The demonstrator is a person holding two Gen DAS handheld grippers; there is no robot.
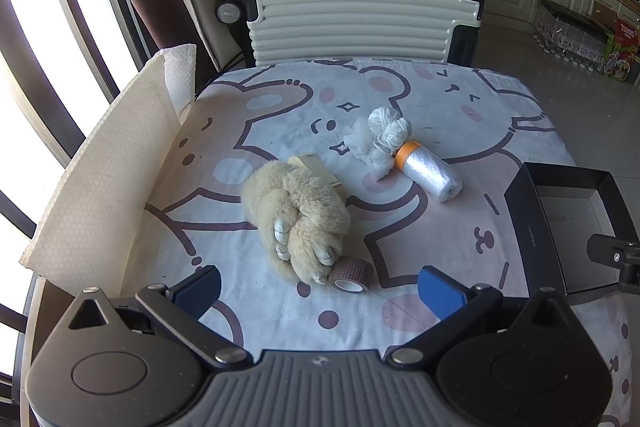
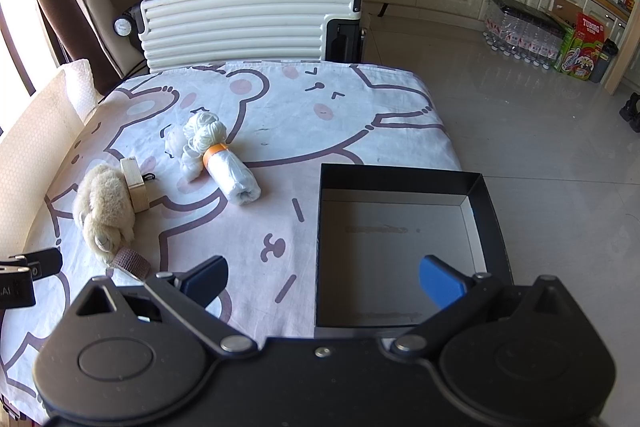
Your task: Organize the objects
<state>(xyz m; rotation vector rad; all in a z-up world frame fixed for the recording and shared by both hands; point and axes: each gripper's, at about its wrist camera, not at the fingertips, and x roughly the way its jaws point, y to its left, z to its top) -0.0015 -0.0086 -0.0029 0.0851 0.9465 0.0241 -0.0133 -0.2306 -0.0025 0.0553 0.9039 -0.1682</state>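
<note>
A beige plush toy (image 1: 298,211) lies mid-table, with a brown bandage roll (image 1: 352,273) at its near end and a small wooden block (image 2: 134,183) behind it. A white yarn ball (image 1: 388,127), a crumpled white plastic piece (image 1: 360,143) and a bag roll with an orange core (image 1: 430,171) lie further back. An open, empty black box (image 2: 400,247) sits at the right. My left gripper (image 1: 320,291) is open, just short of the bandage roll. My right gripper (image 2: 324,281) is open over the box's near left edge.
The table has a bear-print cloth (image 1: 280,107). A white foam sheet (image 1: 104,179) stands along its left edge. A white suitcase (image 1: 360,15) stands behind the table. Cabinets and bottle packs (image 2: 528,35) line the far right floor.
</note>
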